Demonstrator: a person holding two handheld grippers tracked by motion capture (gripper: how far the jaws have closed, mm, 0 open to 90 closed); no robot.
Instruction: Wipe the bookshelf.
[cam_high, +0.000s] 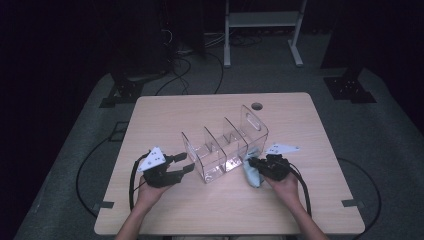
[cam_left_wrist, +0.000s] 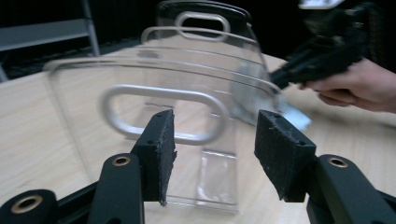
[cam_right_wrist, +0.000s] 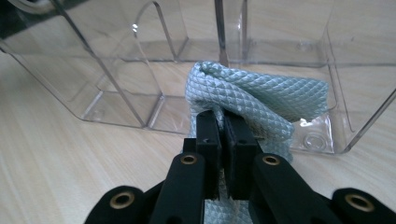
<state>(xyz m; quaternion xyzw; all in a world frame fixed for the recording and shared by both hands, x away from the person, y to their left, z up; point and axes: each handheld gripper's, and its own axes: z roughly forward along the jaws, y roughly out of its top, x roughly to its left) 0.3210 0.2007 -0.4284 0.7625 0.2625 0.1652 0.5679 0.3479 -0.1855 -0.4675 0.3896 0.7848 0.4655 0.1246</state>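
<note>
One clear plastic organizer (cam_high: 225, 147) is seen standing on the light wooden table (cam_high: 165, 115), near its middle, with three upright dividers between its two end walls and an oval handle slot cut into each end wall. One pale blue woven cloth (cam_high: 251, 170) is held bunched against the organizer's right-hand side, touching the clear wall, as the right gripper view shows (cam_right_wrist: 261, 100).

The right tongs (cam_high: 255, 163) are clamped tight on a fold of that cloth, the pads nearly meeting with fabric pinched between them (cam_right_wrist: 223, 126). The left tongs (cam_high: 186, 162) are held just beside the organizer's near end, partly spread, and nothing is gripped; in the left gripper view the clear end wall and its handle slot (cam_left_wrist: 163, 112) are seen beyond the two pads (cam_left_wrist: 212, 140), and contact cannot be made out there. The right hand (cam_left_wrist: 359, 86) and its tool are visible farther off in that view.

One round cable hole (cam_high: 256, 106) is set in the table's far edge. Beyond the table, one white frame (cam_high: 262, 30) and several dark cables (cam_high: 185, 70) are seen on the grey floor.
</note>
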